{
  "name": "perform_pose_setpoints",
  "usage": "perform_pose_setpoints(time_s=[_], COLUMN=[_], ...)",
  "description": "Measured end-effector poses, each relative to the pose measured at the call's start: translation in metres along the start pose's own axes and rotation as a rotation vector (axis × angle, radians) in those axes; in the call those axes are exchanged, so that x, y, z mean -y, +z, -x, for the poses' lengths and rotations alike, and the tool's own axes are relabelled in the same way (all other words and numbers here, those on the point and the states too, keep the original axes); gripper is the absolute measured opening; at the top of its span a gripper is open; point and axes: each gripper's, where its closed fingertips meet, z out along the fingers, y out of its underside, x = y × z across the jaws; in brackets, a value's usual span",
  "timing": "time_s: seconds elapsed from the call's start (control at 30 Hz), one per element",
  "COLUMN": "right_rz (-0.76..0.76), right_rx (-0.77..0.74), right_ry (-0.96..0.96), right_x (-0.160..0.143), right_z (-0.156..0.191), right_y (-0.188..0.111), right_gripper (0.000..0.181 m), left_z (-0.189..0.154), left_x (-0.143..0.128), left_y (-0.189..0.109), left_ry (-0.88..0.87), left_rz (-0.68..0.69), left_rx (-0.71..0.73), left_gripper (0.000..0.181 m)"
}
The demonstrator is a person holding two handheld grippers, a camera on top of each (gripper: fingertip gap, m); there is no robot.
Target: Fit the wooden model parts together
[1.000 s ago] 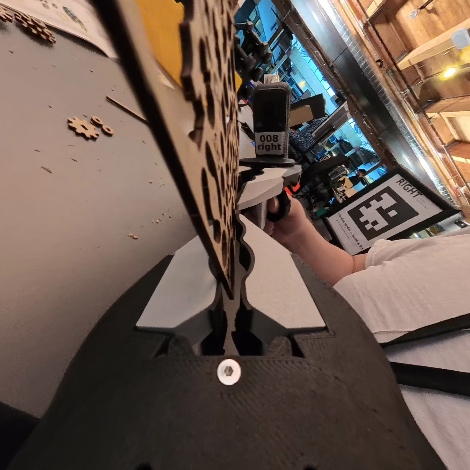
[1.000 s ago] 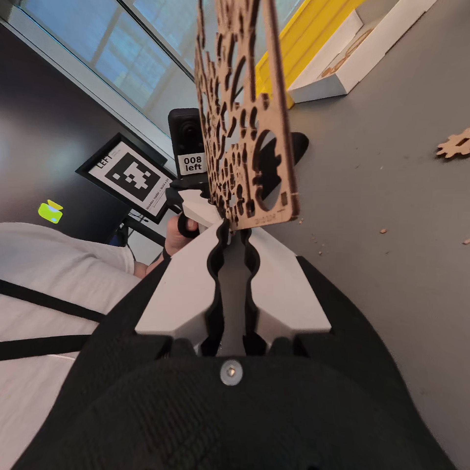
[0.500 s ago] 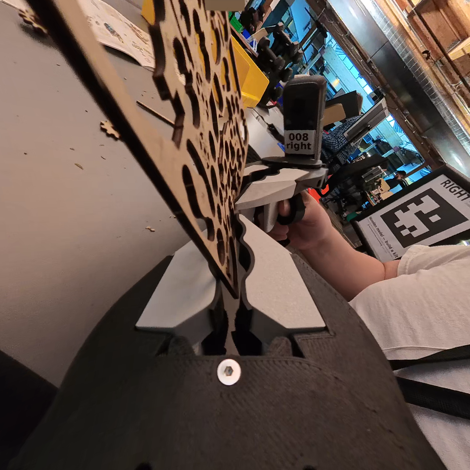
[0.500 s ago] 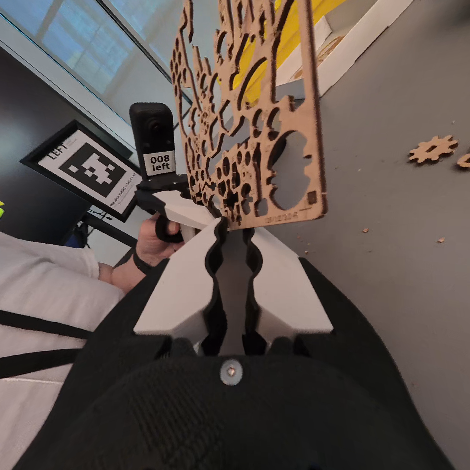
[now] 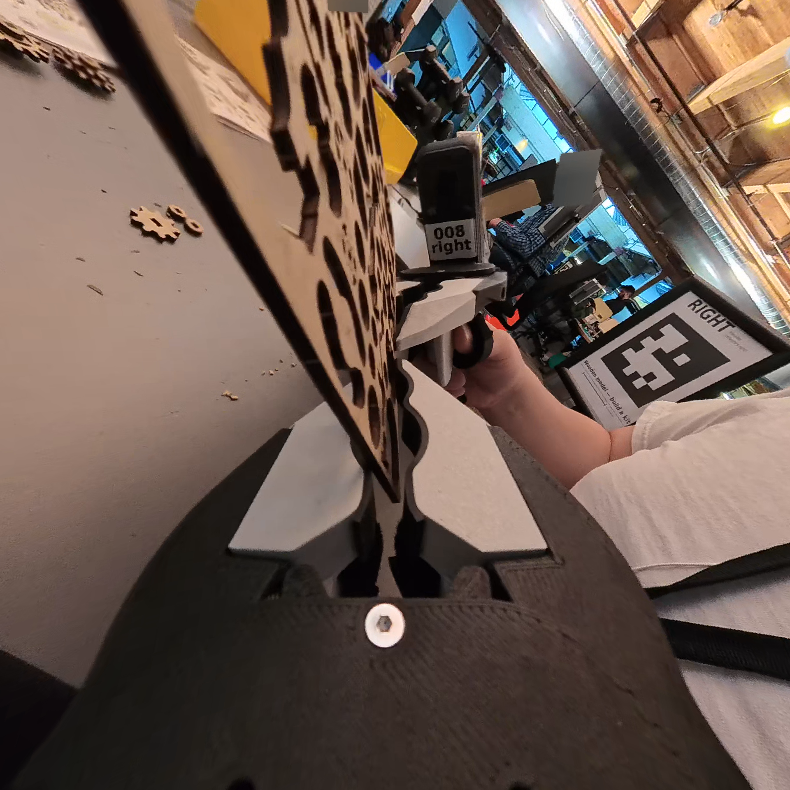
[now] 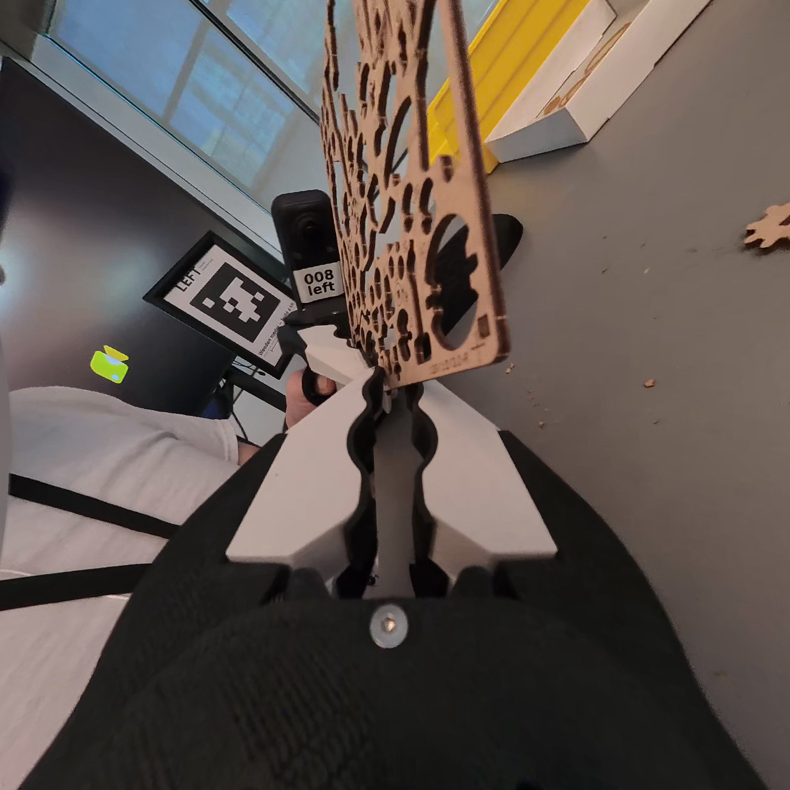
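A laser-cut wooden sheet (image 5: 342, 213) with many cut-out holes is held upright above the grey table (image 5: 107, 384). My left gripper (image 5: 391, 384) is shut on the sheet's lower edge. In the right wrist view the sheet (image 6: 461, 256) rises from my right gripper (image 6: 398, 380), whose jaws are nearly closed on the bottom edge near a corner. The right gripper (image 5: 410, 308) also shows in the left wrist view, meeting the sheet from behind. The left gripper (image 6: 363, 361) shows in the right wrist view.
Loose wooden gears (image 5: 156, 222) lie on the table, one also in the right wrist view (image 6: 769, 231). More gears (image 5: 81, 70) and a paper sheet (image 5: 222, 85) lie farther back. A yellow bin (image 6: 491, 85) and a white box (image 6: 555, 119) stand beyond. Wood crumbs dot the table. Left and right tips are no more than a few centimetres apart.
Both grippers have swung the sheet between them: it turned more face-on half a second ago and is back to a steeper angle now. Both grips stay on its bottom edge.
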Motion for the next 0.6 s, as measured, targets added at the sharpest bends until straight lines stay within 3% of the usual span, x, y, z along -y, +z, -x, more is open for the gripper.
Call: perform_pose_setpoints(time_s=[0.6], right_rz=[0.003], right_rx=[-0.019], right_ry=[-0.008], right_x=[-0.0007], right_z=[-0.0016], right_y=[0.0016], right_gripper=[0.006], left_z=[0.0015], left_x=[-0.0015], left_y=[-0.0011], left_ry=[0.043], left_rz=[-0.012], left_rx=[0.054], left_gripper=[0.0])
